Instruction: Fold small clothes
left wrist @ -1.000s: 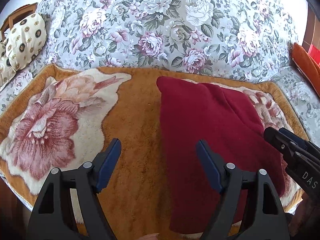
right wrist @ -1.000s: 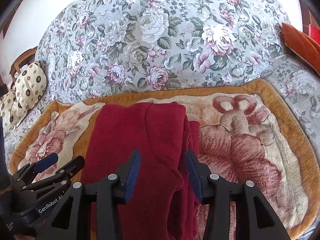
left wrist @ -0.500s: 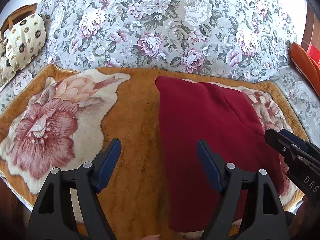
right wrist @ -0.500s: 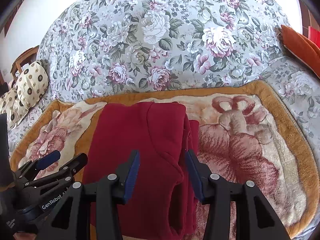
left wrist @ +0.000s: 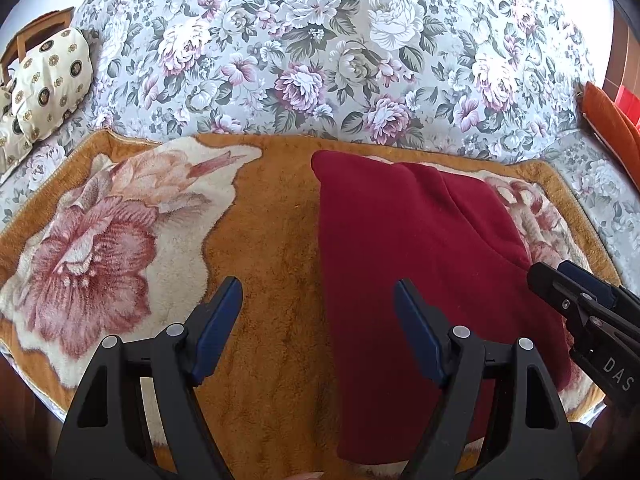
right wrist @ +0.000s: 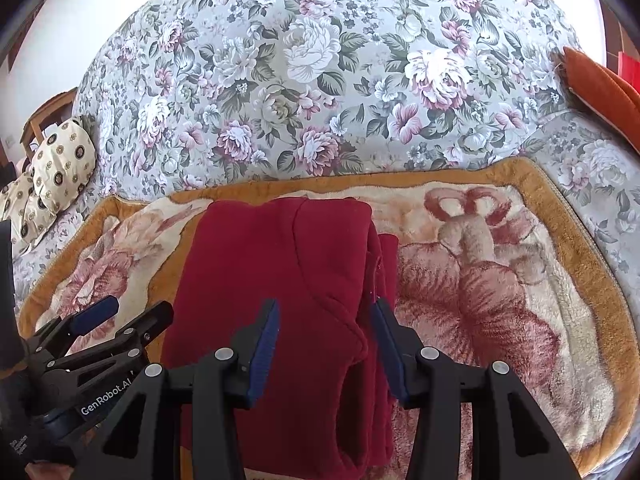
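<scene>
Red garment: dark red fleece, folded lengthwise, lying flat on the blanket; right of centre in the left wrist view, lower centre in the right wrist view.
Left wrist view only: bare orange-brown plush at lower centre, big pink rose print at left, long straight left edge of the garment running from frame middle to bottom.
Right wrist view only: hood-like curved seam on the garment's top layer, stacked folded edges along its right side, bow-and-rose print filling the right half of the blanket.
Left gripper: jaws wide apart, holding nothing; one blue pad over bare blanket, the other over the garment's left part; seen from the side at lower left of the right wrist view, also spread.
Right gripper: jaws apart, empty, straddling the garment's right portion at lower centre; contact with cloth cannot be told; tip entering at the right edge of the left wrist view, beside the garment's right border.
Blanket: plush, orange-brown border, cream and pink flowers, spread over the near part of the bed.
Bedspread: grey with pink and white flowers, filling the upper half of both views.
Cushion: cream with dark round medallions, upper left.
Orange cushion: upper right edge.
Wooden chair: behind the cream cushion, far upper left, against a white wall.
</scene>
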{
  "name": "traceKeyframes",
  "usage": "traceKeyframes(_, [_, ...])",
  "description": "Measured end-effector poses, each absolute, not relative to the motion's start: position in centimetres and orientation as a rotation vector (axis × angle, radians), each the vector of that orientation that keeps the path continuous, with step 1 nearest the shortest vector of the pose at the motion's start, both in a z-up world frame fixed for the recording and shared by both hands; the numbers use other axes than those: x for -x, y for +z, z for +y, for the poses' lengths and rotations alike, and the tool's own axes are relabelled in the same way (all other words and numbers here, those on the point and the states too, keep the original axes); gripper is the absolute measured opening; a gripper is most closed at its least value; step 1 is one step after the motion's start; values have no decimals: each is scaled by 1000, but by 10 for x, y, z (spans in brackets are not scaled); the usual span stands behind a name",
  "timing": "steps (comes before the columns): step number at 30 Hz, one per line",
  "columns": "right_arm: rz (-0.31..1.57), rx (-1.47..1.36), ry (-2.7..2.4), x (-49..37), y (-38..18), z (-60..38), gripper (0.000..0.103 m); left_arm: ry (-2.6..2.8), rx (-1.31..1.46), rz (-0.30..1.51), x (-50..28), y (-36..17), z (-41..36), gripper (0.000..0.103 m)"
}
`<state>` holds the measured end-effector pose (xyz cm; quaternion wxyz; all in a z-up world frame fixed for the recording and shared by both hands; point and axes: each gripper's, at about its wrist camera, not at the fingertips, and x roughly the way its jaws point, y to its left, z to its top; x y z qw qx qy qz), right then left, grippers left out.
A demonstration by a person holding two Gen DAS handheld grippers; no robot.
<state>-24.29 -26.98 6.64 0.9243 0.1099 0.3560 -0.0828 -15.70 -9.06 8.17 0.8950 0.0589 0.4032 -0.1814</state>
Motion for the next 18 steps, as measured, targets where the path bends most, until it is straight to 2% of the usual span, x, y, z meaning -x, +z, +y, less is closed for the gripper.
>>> traceKeyframes(18, [737,-229,-168,242,65,-270,46,-377,-127,835,158,79,-92,78])
